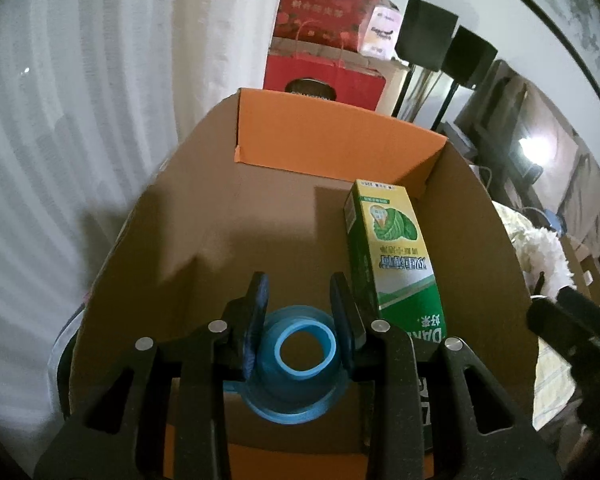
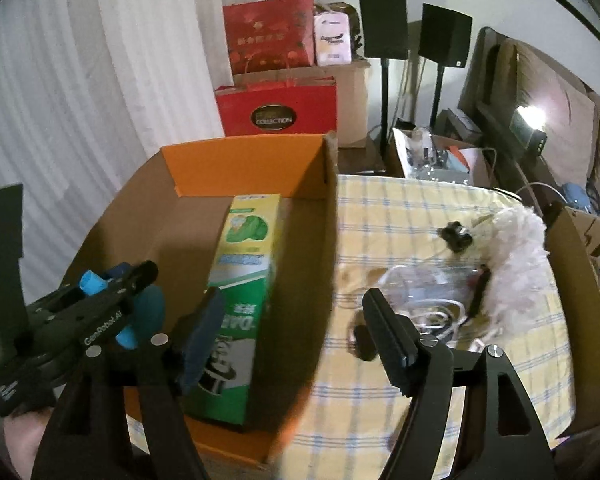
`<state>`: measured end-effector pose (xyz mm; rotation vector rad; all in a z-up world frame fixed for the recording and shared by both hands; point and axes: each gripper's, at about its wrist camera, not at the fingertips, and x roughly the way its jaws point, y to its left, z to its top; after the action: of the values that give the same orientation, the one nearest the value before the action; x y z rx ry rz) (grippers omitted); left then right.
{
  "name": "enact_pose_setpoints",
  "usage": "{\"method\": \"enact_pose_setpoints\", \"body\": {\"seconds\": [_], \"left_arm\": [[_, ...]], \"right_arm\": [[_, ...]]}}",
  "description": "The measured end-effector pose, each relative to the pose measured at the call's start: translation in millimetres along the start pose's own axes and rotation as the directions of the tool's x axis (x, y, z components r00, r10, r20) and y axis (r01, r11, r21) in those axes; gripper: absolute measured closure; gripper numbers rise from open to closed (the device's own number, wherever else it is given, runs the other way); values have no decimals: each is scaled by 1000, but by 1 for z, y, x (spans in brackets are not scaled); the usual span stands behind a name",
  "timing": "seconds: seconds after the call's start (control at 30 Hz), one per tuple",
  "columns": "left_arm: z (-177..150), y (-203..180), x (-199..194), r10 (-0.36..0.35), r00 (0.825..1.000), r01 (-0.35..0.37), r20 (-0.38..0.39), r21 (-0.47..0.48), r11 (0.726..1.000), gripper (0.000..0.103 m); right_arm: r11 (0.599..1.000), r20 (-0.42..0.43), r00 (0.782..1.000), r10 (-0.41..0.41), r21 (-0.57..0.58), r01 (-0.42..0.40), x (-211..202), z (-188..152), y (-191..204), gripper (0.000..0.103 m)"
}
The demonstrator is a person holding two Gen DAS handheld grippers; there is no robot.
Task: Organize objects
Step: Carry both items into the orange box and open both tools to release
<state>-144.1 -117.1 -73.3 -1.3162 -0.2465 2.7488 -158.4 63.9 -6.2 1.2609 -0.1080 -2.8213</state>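
The left hand-held gripper (image 1: pixel 300 312) is clamping a translucent blue roll of tape (image 1: pixel 296 364) between narrowly set pads, holding it over the near end of an open cardboard box (image 1: pixel 220 220). The roll is round and glossy, with a lighter blue inner ring; its flat sides are pressing against the dark padded fingers (image 1: pixel 260 300).

The right hand-held gripper (image 2: pixel 296 312) is standing wide apart with nothing between its jaws, straddling the box's right wall over a yellow checked cloth covering the surface (image 2: pixel 400 216).

Inside the box, a tall green and yellow carton (image 1: pixel 392 256) is lying flat along the right wall, its printed face up. The box has plain brown corrugated walls, an orange far flap and an orange near edge. The floor of the box left of the carton is showing bare cardboard, giving open room beneath the tape.

On the cloth to the right, a fluffy white item (image 2: pixel 512 248) is lying beside a clear plastic packet with white cable (image 2: pixel 424 296) and a small black plug (image 2: pixel 456 240). Red paper bags (image 2: pixel 276 108) are standing beyond the box's far edge.
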Motion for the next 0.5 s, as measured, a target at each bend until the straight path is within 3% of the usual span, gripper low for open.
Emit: {"method": "enact_pose_setpoints", "body": {"seconds": [0.03,0.1,0.23,0.43,0.5], "left_arm": [[0,-1,-1,8,1000,-8,6,2,1000,73],[0,-4,-4,16,1000,-16,11,6,1000,57],[-1,-7,-9,21,1000,-21,22,6,1000,42],[-2,-9,-22,-23,998,23,50,-10,1000,17],[-2,-15,-28,-25,997,25,66,7,1000,2]], "right_arm": [[1000,2,1000,-2,3,2,-2,0,-3,30],[1000,7,1000,-13,5,13,-6,-1,-10,29],[999,5,999,-34,9,34,-10,-3,-24,29],[998,11,998,-56,32,56,-20,-8,-49,23],[997,16,997,-70,41,69,-24,-11,-57,22]]}}
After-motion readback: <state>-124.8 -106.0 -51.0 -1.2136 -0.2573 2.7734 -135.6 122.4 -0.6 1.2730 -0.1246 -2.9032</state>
